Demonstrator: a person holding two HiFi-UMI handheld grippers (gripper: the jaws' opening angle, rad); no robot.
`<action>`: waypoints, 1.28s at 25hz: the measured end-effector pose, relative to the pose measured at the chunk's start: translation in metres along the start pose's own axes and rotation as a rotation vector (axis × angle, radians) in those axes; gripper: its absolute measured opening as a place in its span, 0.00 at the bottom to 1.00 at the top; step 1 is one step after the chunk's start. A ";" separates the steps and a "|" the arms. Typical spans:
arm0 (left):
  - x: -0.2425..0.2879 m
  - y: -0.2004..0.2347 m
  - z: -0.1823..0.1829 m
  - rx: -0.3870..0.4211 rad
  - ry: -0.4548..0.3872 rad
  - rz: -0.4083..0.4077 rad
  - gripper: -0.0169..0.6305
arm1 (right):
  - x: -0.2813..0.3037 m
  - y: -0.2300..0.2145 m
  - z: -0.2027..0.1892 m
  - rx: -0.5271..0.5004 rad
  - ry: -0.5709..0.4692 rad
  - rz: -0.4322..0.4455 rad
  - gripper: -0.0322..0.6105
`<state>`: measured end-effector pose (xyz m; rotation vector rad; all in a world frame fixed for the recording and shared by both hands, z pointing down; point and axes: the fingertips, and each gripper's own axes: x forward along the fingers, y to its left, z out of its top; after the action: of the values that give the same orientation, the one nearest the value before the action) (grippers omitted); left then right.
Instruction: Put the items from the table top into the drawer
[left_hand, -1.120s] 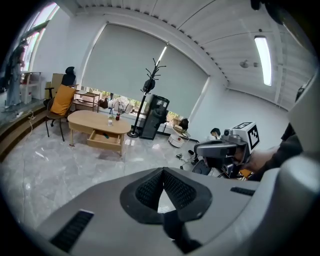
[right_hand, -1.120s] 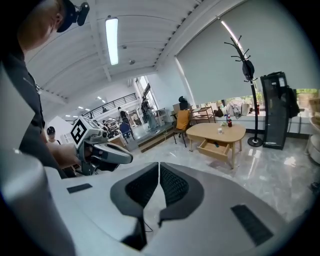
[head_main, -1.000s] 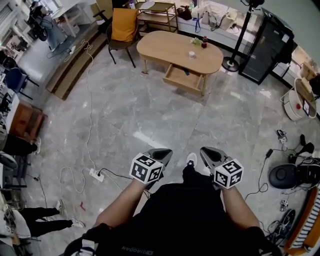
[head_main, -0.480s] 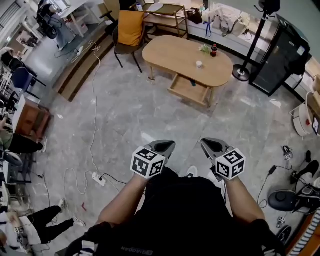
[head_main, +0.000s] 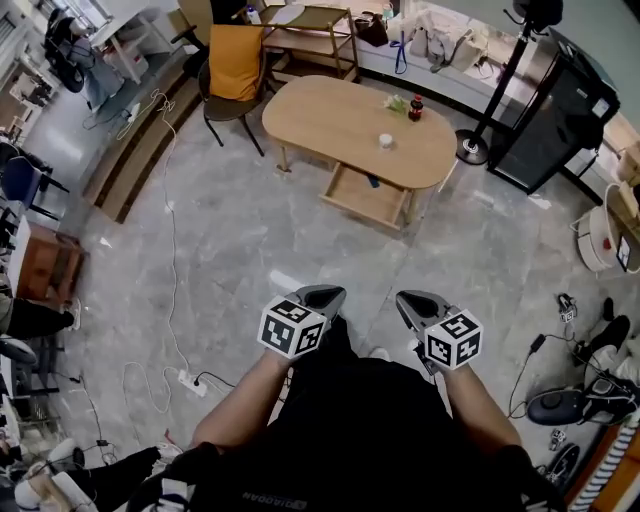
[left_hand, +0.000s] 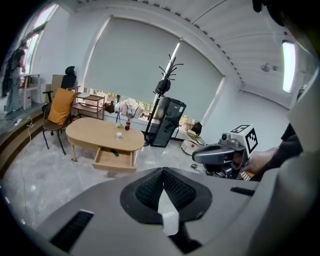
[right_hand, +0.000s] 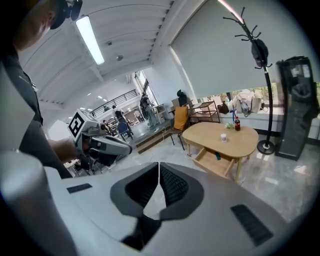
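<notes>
An oval wooden table (head_main: 330, 120) stands some way ahead on the grey floor, its drawer (head_main: 362, 197) pulled open with a small dark item (head_main: 372, 182) inside. On the top are a white cup (head_main: 386, 141), a dark cola bottle (head_main: 415, 108) and a greenish packet (head_main: 396, 103). My left gripper (head_main: 322, 297) and right gripper (head_main: 410, 300) are held side by side in front of my body, far short of the table. Both are shut and hold nothing. In the left gripper view the table (left_hand: 95, 134) and cup (left_hand: 119, 135) lie beyond the shut jaws; in the right gripper view the drawer (right_hand: 214, 163) shows too.
A chair with an orange cloth (head_main: 232, 58) stands at the table's far left, a wooden shelf (head_main: 310, 30) behind it. A coat stand (head_main: 478, 130) and a black cabinet (head_main: 553, 100) are at the right. A power strip with cables (head_main: 190, 380) lies on the floor at left.
The whole view has advanced toward the table, which now looks a little nearer and larger. Both grippers stay shut, side by side, carried along with the body.
</notes>
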<state>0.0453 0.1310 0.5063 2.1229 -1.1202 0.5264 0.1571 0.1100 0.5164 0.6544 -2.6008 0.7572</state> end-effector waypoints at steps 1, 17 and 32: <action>0.006 0.012 0.015 0.011 -0.004 -0.012 0.03 | 0.010 -0.008 0.012 -0.002 -0.001 -0.013 0.06; 0.023 0.234 0.146 0.058 -0.022 -0.050 0.03 | 0.172 -0.088 0.143 -0.054 0.046 -0.224 0.06; 0.054 0.333 0.194 -0.026 -0.002 0.072 0.03 | 0.285 -0.231 0.159 -0.120 0.255 -0.231 0.06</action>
<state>-0.1949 -0.1738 0.5292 2.0679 -1.2024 0.5401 0.0081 -0.2483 0.6128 0.7524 -2.2719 0.5673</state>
